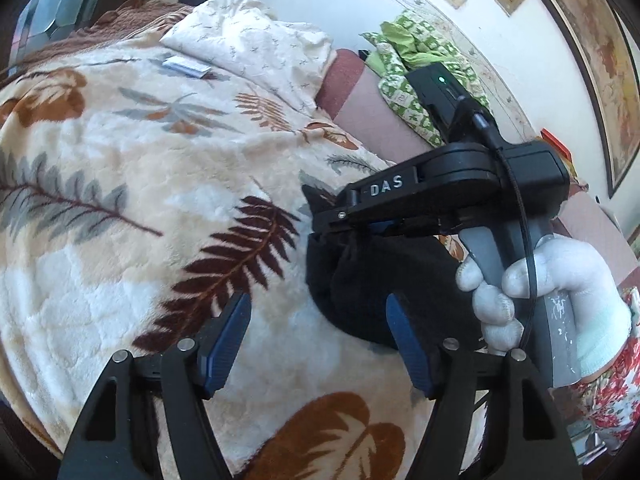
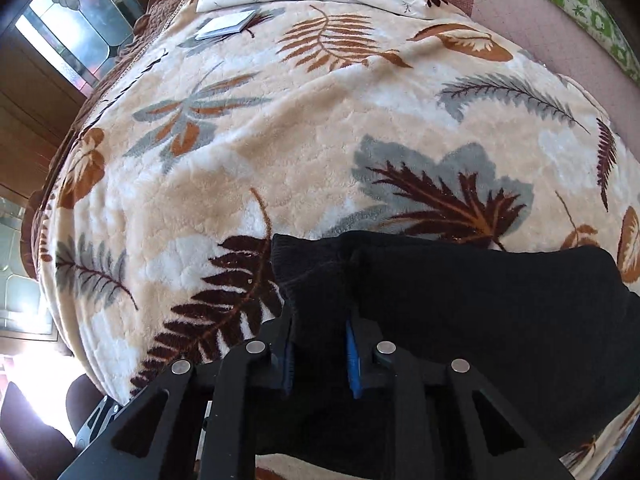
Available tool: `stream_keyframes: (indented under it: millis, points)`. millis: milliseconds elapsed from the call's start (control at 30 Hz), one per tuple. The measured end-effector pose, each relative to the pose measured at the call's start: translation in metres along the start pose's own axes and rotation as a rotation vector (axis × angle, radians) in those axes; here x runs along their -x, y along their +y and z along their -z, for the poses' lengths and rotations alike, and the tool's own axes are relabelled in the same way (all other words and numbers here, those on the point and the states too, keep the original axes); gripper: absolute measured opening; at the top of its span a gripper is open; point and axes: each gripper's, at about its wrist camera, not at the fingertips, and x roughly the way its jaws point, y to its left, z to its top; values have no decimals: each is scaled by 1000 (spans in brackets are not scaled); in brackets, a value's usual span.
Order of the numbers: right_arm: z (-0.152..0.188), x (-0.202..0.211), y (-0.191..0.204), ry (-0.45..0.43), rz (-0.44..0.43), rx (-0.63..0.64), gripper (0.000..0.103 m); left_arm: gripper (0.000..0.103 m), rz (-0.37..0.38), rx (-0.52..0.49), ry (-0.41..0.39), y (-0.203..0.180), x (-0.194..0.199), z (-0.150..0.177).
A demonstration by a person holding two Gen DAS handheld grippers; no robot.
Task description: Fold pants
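Observation:
The black pants (image 2: 480,312) lie bunched on the leaf-patterned blanket (image 2: 280,140) on the bed. My right gripper (image 2: 320,344) is shut on a fold of the black pants, cloth pinched between its blue pads. In the left wrist view the right gripper (image 1: 420,204) shows from the side, held by a white-gloved hand (image 1: 560,300), with the pants (image 1: 384,280) hanging under it. My left gripper (image 1: 318,320) is open and empty, just left of the pants, above the blanket (image 1: 160,160).
A cream pillow (image 1: 256,40) and a small white booklet (image 1: 186,66) lie at the head of the bed. A green patterned cloth (image 1: 420,64) lies on the pink surface beside the bed. A window (image 2: 60,32) is at the left.

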Motion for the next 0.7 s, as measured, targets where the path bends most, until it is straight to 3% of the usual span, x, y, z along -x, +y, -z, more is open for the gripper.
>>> stream_keyframes:
  millis: [233, 267, 300, 333, 433, 700]
  points:
    - [-3, 19, -7, 5, -94, -4, 22, 67, 36, -7, 21, -14, -34, -19]
    - [-4, 21, -8, 6, -107, -8, 22, 60, 51, 5, 32, -14, -41, -23]
    - [-5, 21, -9, 5, -121, -11, 22, 36, 77, 14, 50, -14, -47, -25]
    - [-5, 24, -12, 3, -134, -16, 22, 22, 114, 28, 83, -15, -55, -27]
    - [-5, 30, -20, -11, -151, -29, 22, 19, 180, 52, 94, -25, -60, -29]
    - [4, 59, -72, -80, -174, -83, 22, 19, 219, 12, 136, -82, -81, -37]
